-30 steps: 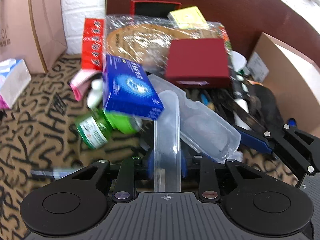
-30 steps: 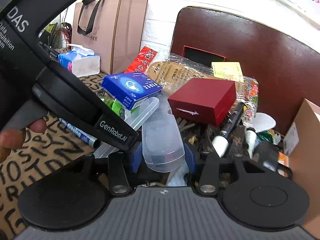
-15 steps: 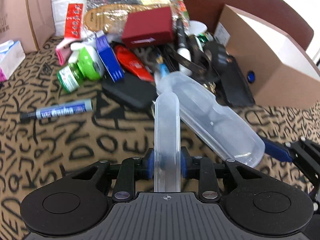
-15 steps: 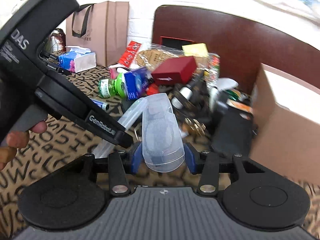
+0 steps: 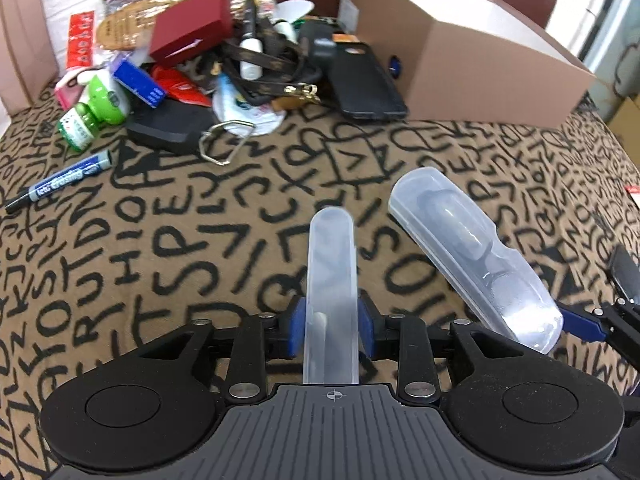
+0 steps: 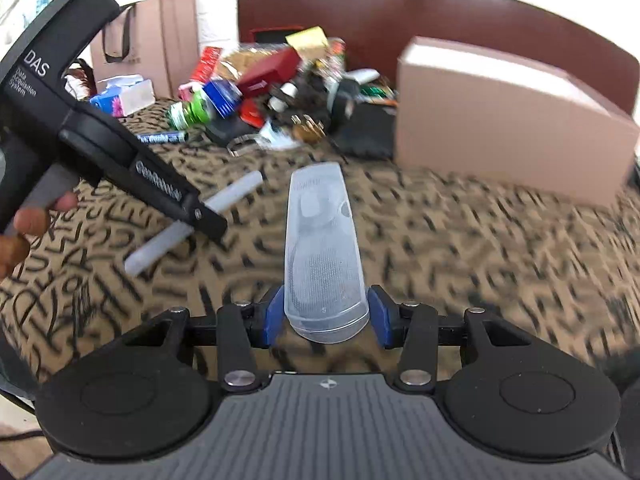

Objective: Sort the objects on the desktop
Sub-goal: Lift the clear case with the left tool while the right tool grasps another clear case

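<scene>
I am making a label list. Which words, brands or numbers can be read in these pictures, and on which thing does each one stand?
"DAS", "Data Acquisition System": body of the left tongs.
"GenRobot": same tongs' arm; the ending is blurred.
"S": clear plastic case.
Blue marker: white lettering, not surely readable.
Red packet, green bottle: print too small.
Tablecloth: scattered decorative letters.

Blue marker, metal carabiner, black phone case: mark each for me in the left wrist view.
blue marker (image 5: 66,178), left wrist view, on its printed barrel.
metal carabiner (image 5: 212,156), left wrist view, on its lower wire edge.
black phone case (image 5: 366,80), left wrist view, on its flat back.
</scene>
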Demonstrator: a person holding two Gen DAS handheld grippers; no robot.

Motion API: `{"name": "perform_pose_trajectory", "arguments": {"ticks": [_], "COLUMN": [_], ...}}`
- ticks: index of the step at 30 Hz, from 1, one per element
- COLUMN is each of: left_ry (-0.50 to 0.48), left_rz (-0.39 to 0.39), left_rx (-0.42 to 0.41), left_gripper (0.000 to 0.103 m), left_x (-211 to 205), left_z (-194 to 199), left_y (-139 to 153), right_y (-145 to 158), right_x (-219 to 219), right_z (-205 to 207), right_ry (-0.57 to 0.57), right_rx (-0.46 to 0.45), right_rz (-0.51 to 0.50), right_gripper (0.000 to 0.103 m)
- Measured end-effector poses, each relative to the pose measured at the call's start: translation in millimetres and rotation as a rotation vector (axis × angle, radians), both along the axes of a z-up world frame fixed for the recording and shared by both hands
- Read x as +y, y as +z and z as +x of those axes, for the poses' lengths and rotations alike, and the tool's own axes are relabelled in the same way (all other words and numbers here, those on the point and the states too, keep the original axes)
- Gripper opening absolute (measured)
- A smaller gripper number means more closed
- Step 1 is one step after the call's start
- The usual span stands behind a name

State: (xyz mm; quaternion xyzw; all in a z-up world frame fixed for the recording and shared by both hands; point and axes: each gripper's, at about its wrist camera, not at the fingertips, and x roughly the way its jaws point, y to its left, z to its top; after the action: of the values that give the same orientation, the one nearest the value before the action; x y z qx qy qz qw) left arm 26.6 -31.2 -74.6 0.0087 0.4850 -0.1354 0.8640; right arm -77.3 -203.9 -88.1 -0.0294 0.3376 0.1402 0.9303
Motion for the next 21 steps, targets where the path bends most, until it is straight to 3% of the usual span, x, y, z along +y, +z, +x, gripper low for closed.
{"name": "perform_pose_trajectory", "arguments": {"ticks": [8, 13, 15, 17, 21], "left_ry": [0.006, -0.007, -0.013, -0.012, -0.001], "left_rz": [0.019, 0.049, 0.068, 0.083, 0.068], "left_rx": [0.000, -0.012, -0.016, -0.019, -0.015], "left_gripper": [0.059, 0.060, 0.051, 0.034, 0.031], "left_x": [-4.7, -8.9, -9.6, -8.5, -4.2], "left_z": [-6.2, -4.2, -4.3, -3.9, -2.2], "left_y": [-0.9, -4.8, -4.9, -4.8, -5.1], "right_y": [11.0, 15.7, 16.2, 16.5, 15.0], "right_x": [3.0, 13.4, 17.0, 19.8, 23.7], "right_z": [2.2, 13.1, 18.4, 22.5, 27.6], "right_ry": [-0.010, 0.012, 0.015, 0.015, 0.021], "right_rx": [-0.055, -0.072, -0.064, -0.057, -0.042], "right_rz": [-0.004, -0.049, -0.065, -0.074, -0.083], "right_gripper": [0.068, 0.067, 0.066, 0.065, 0.060]}}
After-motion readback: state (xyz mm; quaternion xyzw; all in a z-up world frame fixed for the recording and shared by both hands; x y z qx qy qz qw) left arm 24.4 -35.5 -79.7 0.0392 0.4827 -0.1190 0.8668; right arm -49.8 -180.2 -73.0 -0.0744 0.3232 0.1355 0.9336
